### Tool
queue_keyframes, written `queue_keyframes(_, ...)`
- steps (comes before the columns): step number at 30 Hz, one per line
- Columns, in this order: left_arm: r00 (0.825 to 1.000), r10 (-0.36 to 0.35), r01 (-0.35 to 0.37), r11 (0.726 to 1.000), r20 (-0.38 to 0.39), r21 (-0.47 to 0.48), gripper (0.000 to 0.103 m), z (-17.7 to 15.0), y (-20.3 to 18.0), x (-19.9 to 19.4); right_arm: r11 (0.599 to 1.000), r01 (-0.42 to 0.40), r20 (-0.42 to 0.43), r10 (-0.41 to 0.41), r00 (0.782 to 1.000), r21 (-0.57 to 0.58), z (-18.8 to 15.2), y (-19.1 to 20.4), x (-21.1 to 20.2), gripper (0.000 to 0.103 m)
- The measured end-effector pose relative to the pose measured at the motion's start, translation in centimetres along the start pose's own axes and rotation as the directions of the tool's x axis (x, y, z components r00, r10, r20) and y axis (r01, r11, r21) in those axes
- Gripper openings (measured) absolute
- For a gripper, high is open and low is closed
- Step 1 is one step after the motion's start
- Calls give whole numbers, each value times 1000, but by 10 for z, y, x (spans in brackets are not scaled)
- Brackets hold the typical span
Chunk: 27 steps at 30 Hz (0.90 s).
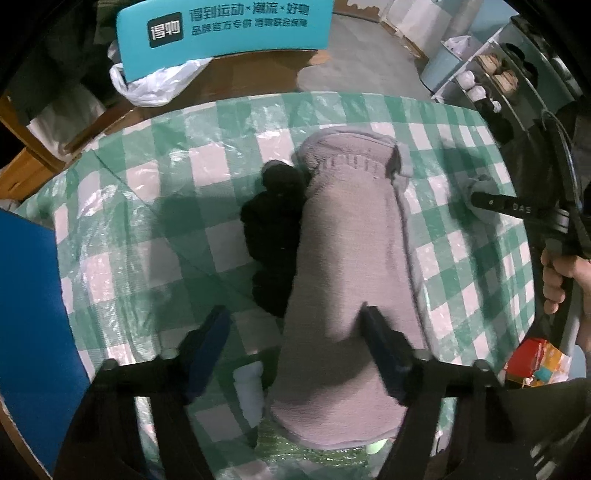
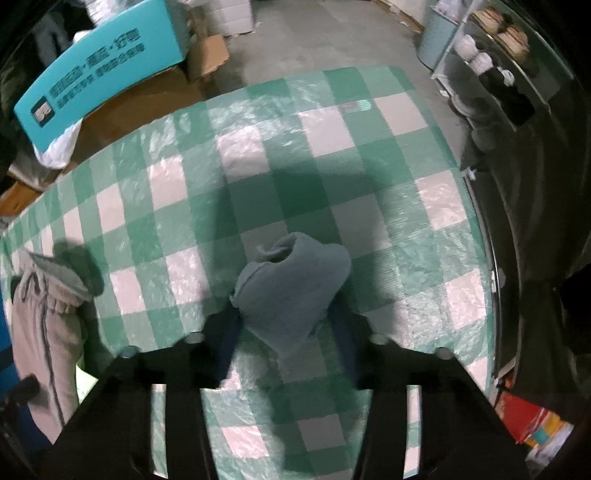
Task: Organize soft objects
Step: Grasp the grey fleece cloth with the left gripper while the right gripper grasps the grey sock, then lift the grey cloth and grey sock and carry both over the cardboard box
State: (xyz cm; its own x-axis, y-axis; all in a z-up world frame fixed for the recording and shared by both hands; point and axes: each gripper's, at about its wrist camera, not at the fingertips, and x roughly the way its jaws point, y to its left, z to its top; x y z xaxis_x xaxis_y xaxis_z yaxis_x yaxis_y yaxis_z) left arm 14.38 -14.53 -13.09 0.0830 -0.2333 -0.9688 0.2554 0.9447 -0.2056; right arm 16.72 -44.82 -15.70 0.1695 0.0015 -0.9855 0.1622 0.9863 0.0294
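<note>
A long grey-mauve fleece garment (image 1: 347,266) lies lengthwise on the green-and-white checked table (image 1: 155,206); it also shows in the right wrist view (image 2: 44,332) at the far left. A black soft item (image 1: 275,236) lies against its left side. My left gripper (image 1: 295,328) is open just above the garment's near end, with the right finger over the fabric. My right gripper (image 2: 288,325) is shut on a small grey-blue soft bundle (image 2: 291,288) and holds it over the table. In the left wrist view the right gripper (image 1: 484,201) is at the far right.
A teal sign (image 1: 225,33) and a white plastic bag (image 1: 155,81) lie beyond the table's far edge. A shelf with shoes (image 1: 495,70) stands at the far right. A blue panel (image 1: 26,325) is at the left. A red box (image 1: 532,358) sits near right.
</note>
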Motion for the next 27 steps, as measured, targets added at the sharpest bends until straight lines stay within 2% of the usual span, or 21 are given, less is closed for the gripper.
queue_keyframes(2,1000,-26,26,1000,-3,4,52,-1,-3,0,1000,-9,-1,8,1000,-6,-3,3,-1,32)
queue_keyframes(4,999,-50,50,999,-6,10,41,-1,-5,0,1000,-23,-3,23,1000,-10,-6,6,-3,30)
queue_keyframes(11,997,-82,82,997,-7,11,26,-2,-8,-2,995,-98,-3,98,995,-34,-20,28,-21,27)
queue_keyframes(17,995,-94,94,995,19,16,17,-3,-8,-10,985,-147,36,151,988,-90,-35,49,-51,27)
queue_keyframes(22,994,-96,95,995,57,35,15,-5,-14,-22,983,-142,63,150,987,-117,-42,61,-67,27)
queue_keyframes(27,991,-67,60,996,114,67,14,-6,-23,-38,983,-122,89,135,987,-138,-51,71,-77,27)
